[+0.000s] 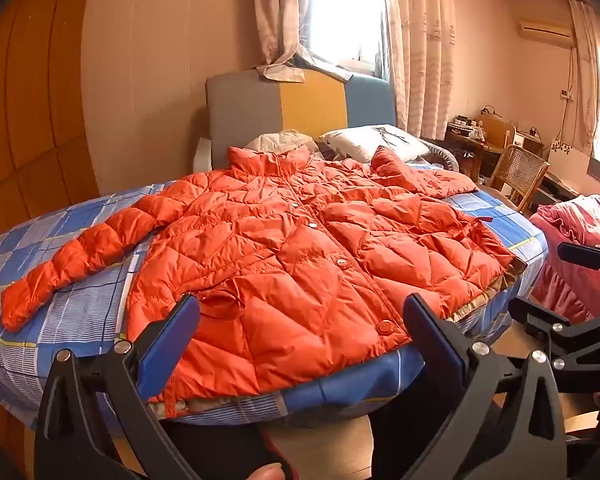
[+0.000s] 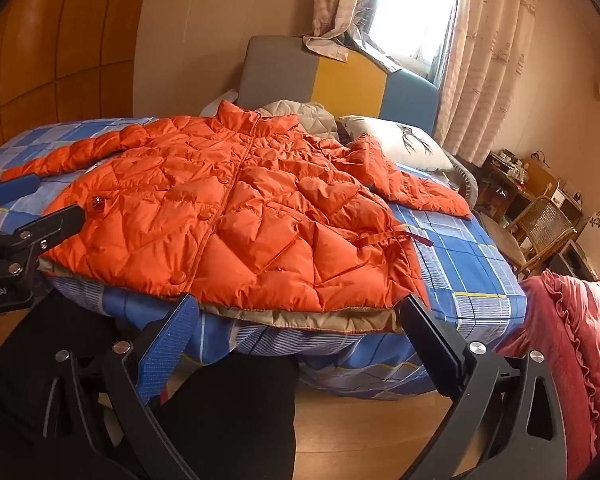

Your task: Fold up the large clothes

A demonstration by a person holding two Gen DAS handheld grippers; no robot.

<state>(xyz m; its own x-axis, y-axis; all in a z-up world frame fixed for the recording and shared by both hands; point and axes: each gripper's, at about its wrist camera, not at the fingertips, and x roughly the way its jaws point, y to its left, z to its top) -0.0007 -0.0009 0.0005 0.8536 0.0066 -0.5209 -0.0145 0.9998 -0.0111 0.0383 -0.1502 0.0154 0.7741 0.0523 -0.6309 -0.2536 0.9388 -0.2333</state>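
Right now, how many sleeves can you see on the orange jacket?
2. One sleeve lies stretched out straight on the checked bedsheet, on the left of the jacket in view. The other sleeve is bent on the right, near the white pillow. Neither is hidden.

You have bare bed [image 2: 468, 256] along its right edge; the jacket [image 2: 236, 216] overhangs the near edge; pillow [image 2: 404, 140] blocks the head end.

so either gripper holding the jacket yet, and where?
No. Left gripper and right gripper are both open, short of the orange jacket hem; nothing held.
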